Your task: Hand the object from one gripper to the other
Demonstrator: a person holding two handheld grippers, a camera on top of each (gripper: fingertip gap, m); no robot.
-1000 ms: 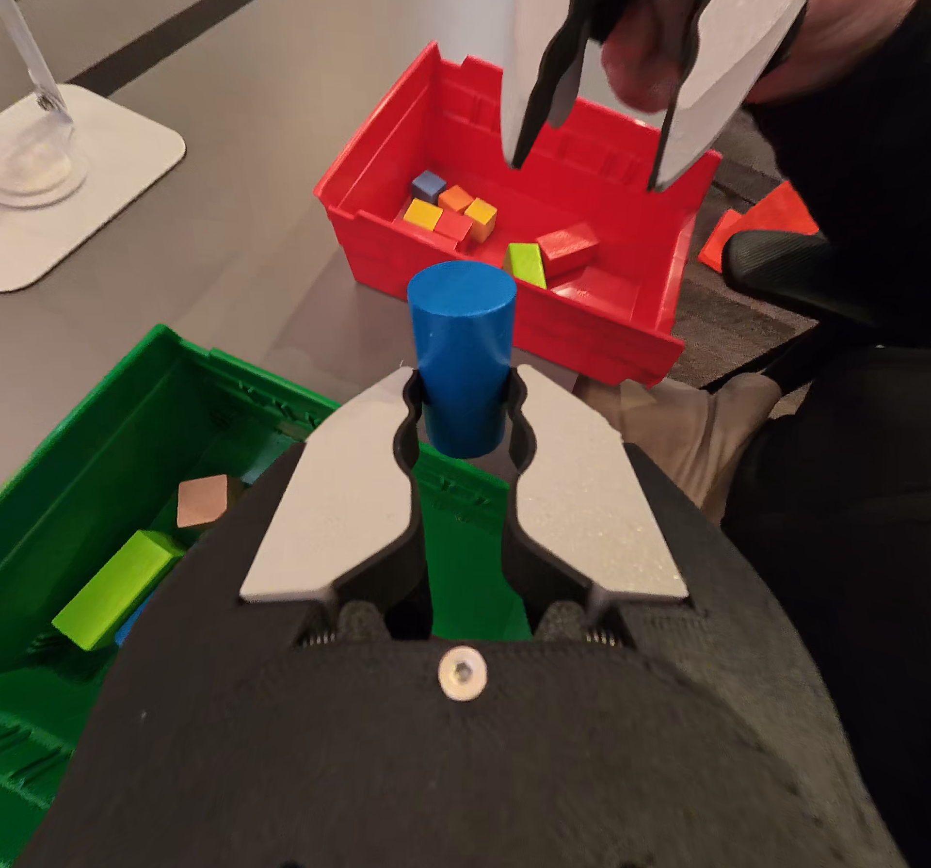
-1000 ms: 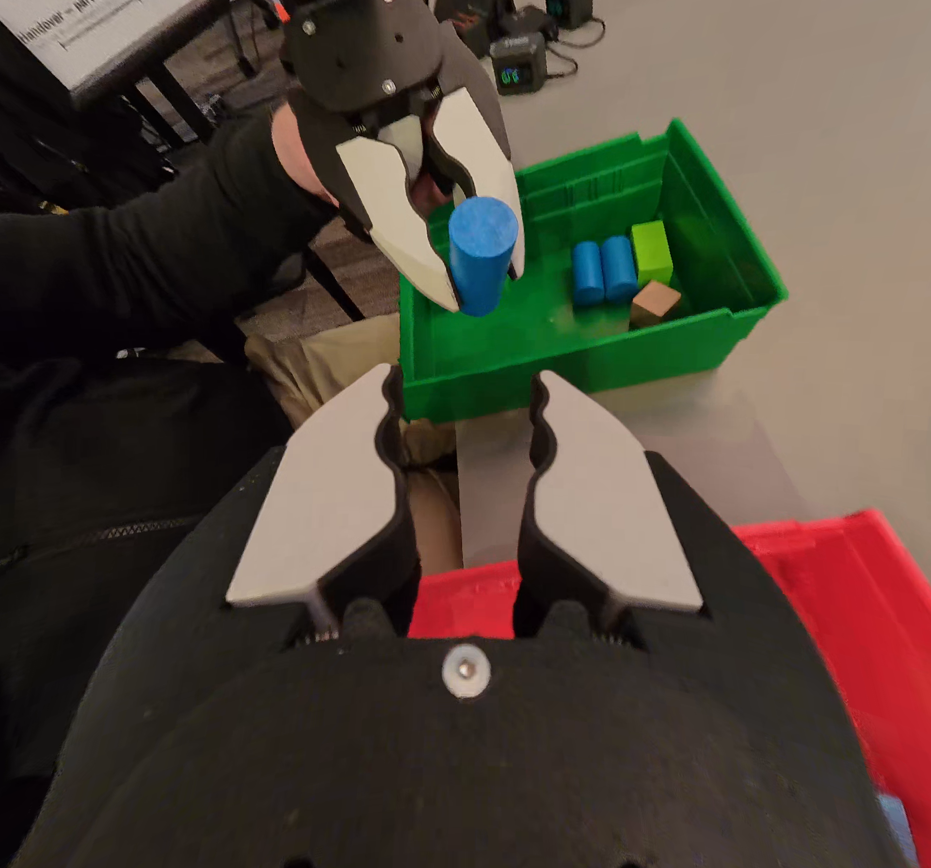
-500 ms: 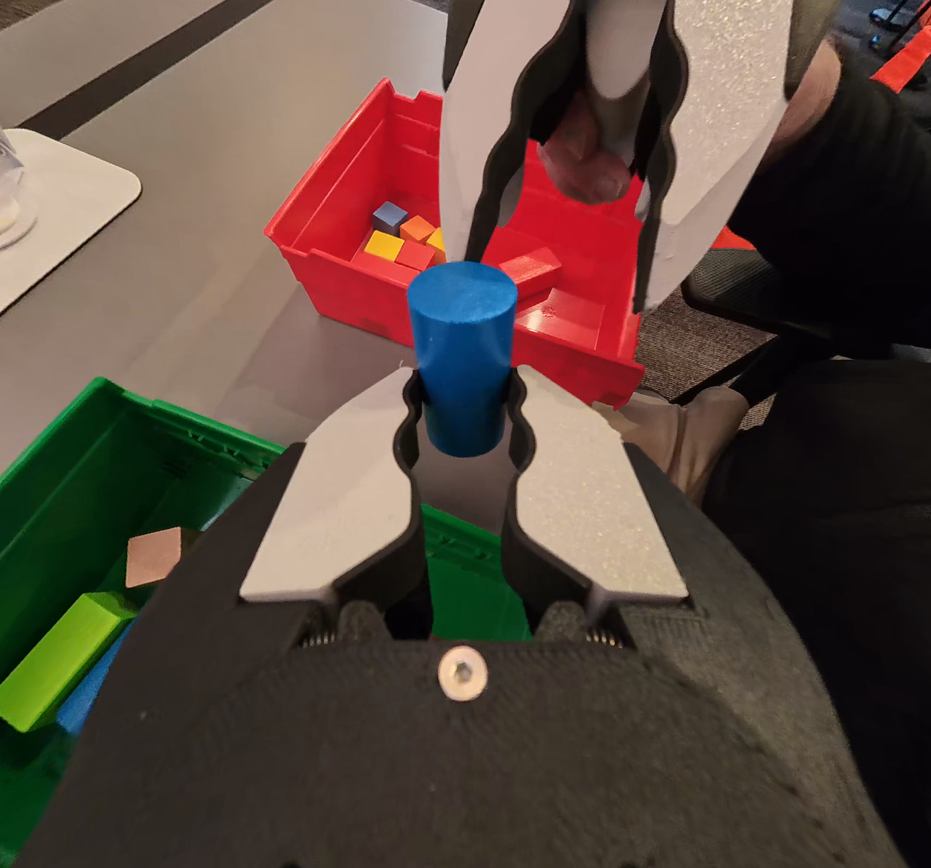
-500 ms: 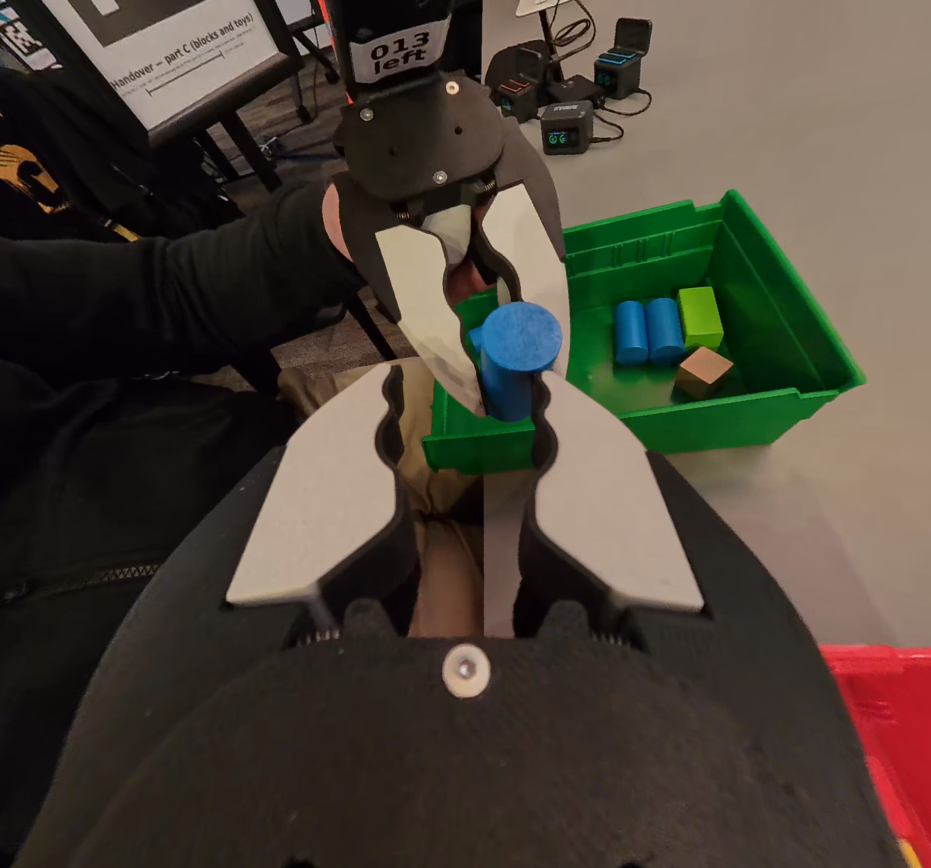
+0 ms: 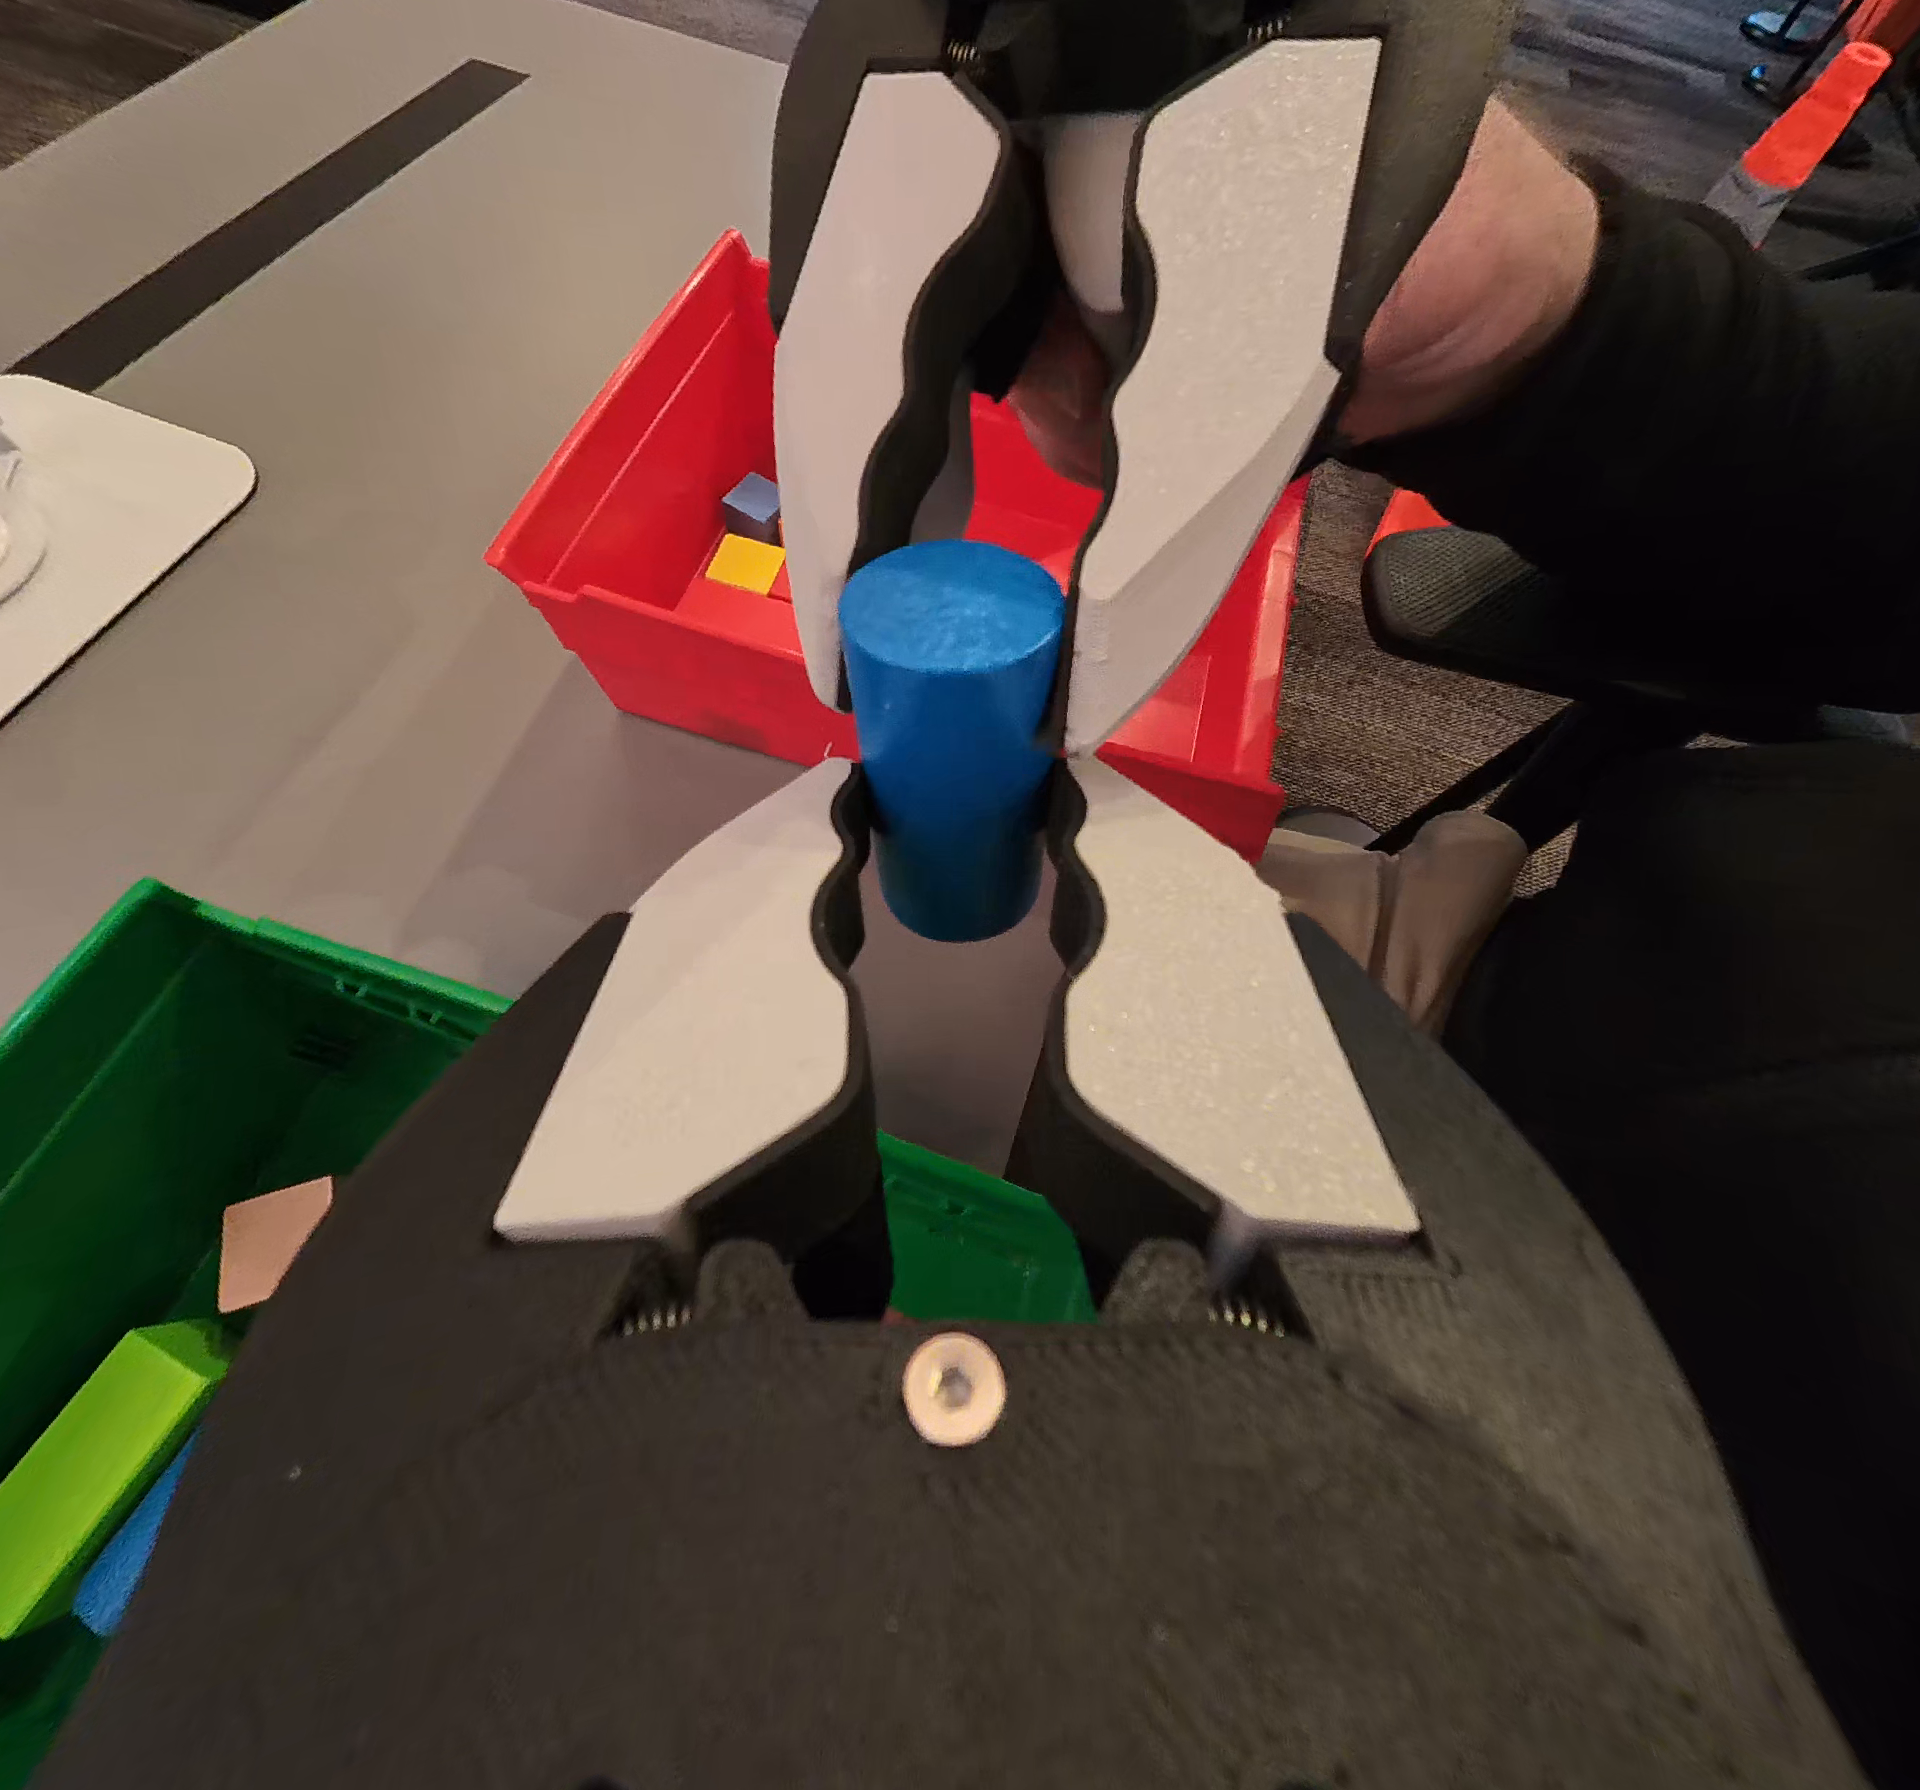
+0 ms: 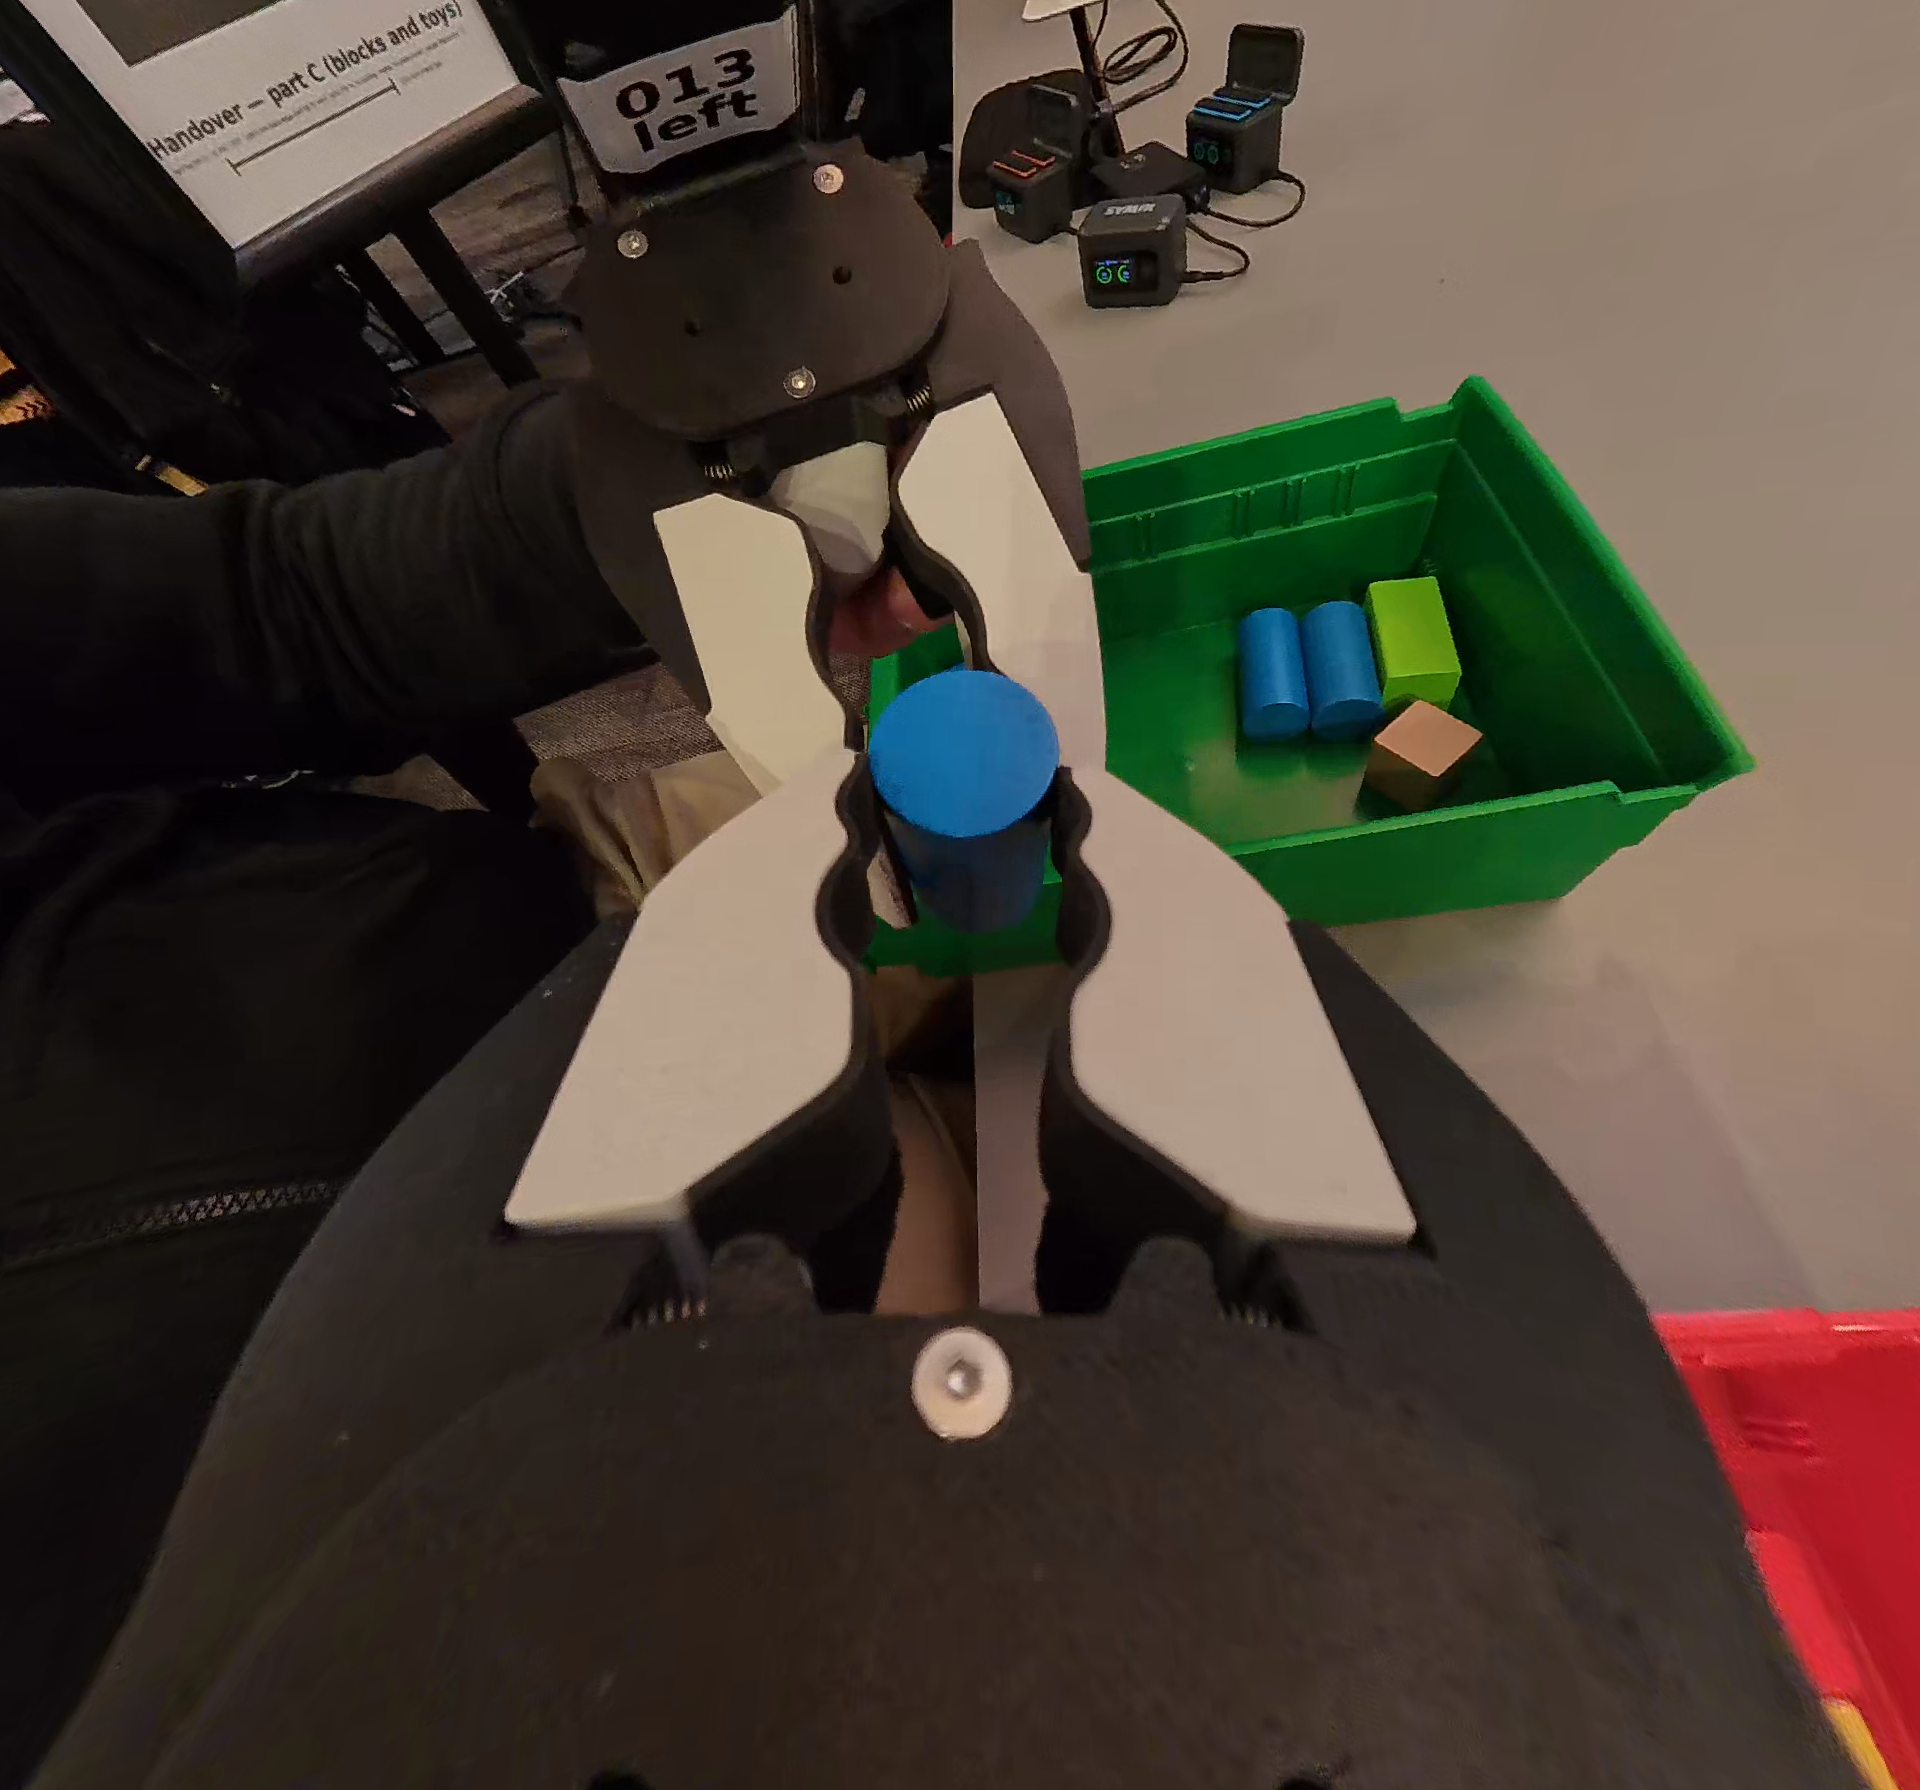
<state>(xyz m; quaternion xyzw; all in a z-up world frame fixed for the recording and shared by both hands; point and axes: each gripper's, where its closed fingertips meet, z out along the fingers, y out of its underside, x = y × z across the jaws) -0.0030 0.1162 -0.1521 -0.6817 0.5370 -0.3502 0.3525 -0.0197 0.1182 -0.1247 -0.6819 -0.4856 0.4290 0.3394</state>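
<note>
the grey worktop carries a green bin near its front edge and a red bin further along that same edge. above the gap between the bins, off the worktop's edge, the left claw pinches the lower part of a blue cylinder, held upright. the right claw comes in from the opposite side, its fingers pressed against the cylinder's upper part, so both grip it at once. inside the green bin lie two blue cylinders, a lime block and a small brown cube, close together. small coloured blocks sit in the red bin.
</note>
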